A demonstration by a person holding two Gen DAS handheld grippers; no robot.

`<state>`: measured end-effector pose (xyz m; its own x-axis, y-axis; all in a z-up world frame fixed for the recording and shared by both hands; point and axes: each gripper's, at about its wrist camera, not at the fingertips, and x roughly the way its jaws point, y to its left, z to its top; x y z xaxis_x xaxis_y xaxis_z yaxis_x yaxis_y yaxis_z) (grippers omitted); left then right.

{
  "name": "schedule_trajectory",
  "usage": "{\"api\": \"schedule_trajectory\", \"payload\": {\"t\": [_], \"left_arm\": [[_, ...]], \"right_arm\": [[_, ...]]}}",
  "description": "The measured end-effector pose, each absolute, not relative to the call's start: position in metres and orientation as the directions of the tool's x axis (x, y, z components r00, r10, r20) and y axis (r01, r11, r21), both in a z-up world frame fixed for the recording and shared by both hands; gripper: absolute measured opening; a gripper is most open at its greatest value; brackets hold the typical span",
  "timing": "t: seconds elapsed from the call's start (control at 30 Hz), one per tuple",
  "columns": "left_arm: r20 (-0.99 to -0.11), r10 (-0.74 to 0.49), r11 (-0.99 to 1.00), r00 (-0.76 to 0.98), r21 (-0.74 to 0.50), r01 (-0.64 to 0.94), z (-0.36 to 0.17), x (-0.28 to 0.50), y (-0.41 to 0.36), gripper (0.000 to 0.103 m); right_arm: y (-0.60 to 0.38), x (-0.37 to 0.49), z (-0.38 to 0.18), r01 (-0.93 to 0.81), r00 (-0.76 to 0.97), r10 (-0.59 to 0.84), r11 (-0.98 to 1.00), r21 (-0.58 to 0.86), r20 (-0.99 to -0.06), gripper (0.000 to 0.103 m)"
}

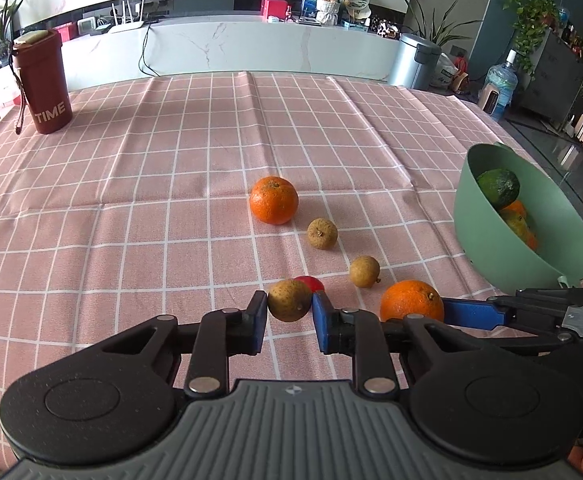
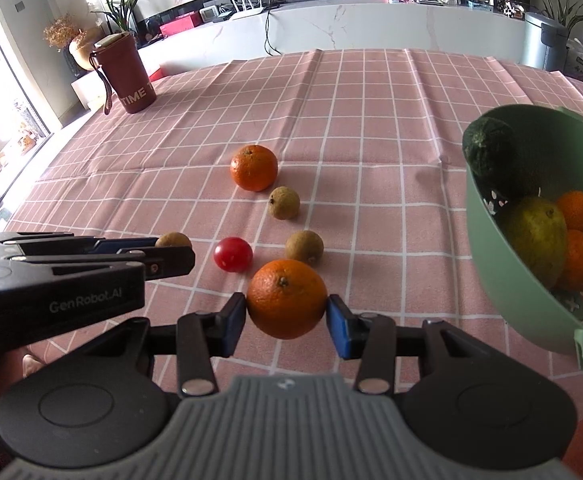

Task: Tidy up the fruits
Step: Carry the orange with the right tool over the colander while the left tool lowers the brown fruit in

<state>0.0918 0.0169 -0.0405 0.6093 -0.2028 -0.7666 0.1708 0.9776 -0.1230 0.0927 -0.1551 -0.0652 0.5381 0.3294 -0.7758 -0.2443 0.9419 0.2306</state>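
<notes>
Left tongs (image 1: 289,307) pinch a rough-skinned longan (image 1: 288,300); right tongs (image 2: 286,316) clamp a dimpled mandarin (image 2: 286,298), both low over the counter (image 1: 131,200) in pink checked cloth. Round, smooth fruit may roll from the flat blue pads before reaching the green colander (image 2: 491,272) at right

Orange (image 2: 286,298) apparently between gripper (image 2: 286,322) pads.
</notes>
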Motion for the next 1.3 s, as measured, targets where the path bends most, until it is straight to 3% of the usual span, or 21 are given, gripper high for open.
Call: {"api": "schedule_trajectory", "payload": {"t": [0.3,0.63,1.3], "left_arm": [[-0.741,-0.205,0.976,0.640,-0.105,0.191,-0.004,0.069,-0.011,0.027],[-0.712,-0.320,0.947,0.625,-0.211,0.243,0.028,0.060,-0.038,0.027],[-0.718,-0.478,0.871,0.507,-0.313,0.378,0.031,0.101,-0.130,0.027]], "right_arm": [[-0.190,0.065,-0.035,-0.204,0.579,0.358,0.934,0.294,-0.733,0.041],[-0.230,0.037,0.009,-0.219,0.625,0.389,0.920,0.326,-0.677,0.041],[-0.320,0.065,0.047,-0.277,0.628,0.271,0.954,0.116,-0.730,0.041]]}}
